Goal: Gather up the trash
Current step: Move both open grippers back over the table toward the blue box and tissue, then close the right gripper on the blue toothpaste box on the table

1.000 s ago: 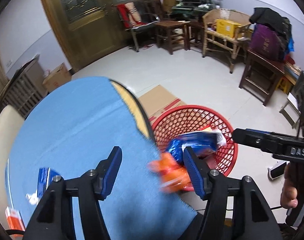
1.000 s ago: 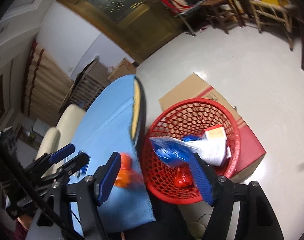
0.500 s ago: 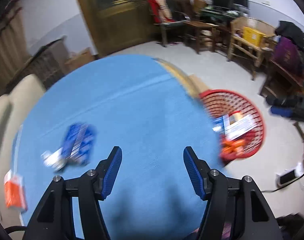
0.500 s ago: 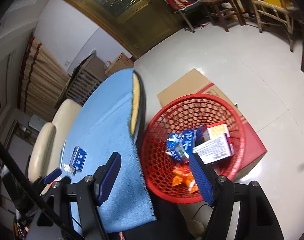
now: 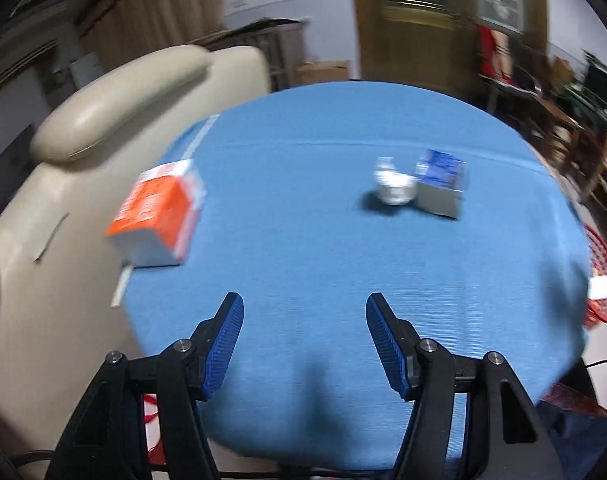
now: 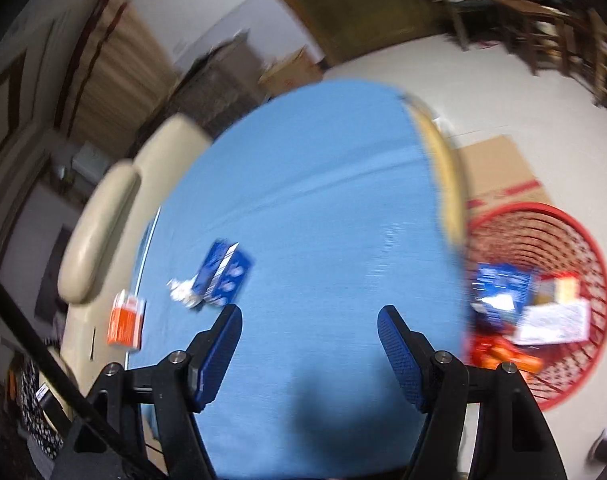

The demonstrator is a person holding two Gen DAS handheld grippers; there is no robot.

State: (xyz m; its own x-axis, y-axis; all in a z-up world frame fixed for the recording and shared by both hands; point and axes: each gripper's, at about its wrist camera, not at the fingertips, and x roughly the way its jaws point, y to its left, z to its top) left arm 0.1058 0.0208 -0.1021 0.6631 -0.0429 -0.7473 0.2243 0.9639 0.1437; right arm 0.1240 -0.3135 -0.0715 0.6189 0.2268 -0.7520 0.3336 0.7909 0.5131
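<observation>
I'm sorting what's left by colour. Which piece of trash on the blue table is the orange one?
The orange carton at the table's edge beside the cream chair. The blue box and crumpled white wrapper lie together, apart from it.

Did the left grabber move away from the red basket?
Yes. The left gripper swung over the blue table; the red mesh basket, earlier ahead, sits at the right edge.
</observation>
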